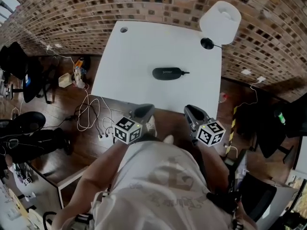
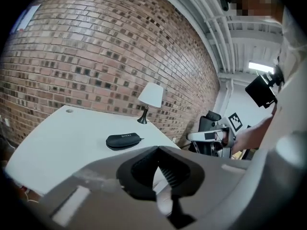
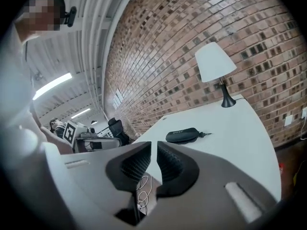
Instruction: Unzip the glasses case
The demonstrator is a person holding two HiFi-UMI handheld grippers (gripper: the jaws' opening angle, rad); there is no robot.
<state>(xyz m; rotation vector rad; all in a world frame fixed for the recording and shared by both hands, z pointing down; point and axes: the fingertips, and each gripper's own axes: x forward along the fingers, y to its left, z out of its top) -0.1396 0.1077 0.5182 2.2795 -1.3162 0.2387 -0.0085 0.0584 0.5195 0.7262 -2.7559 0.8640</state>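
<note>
I see the glasses case (image 1: pixel 167 73) mid-table (image 1: pixel 139 47), long axis running left-right, its zipper pull pointing right. It lies far beyond both grippers, which hover at the table's near edge. My left gripper (image 1: pixel 144 111) is clenched on nothing. The right gripper (image 1: pixel 192 110) is empty, its jaws a sliver apart.

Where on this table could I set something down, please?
The table is bare across its left half, from the grommet to the near edge, and in the strip in front of the case. The lamp takes the far right corner. Cables crowd the floor at left.
</note>
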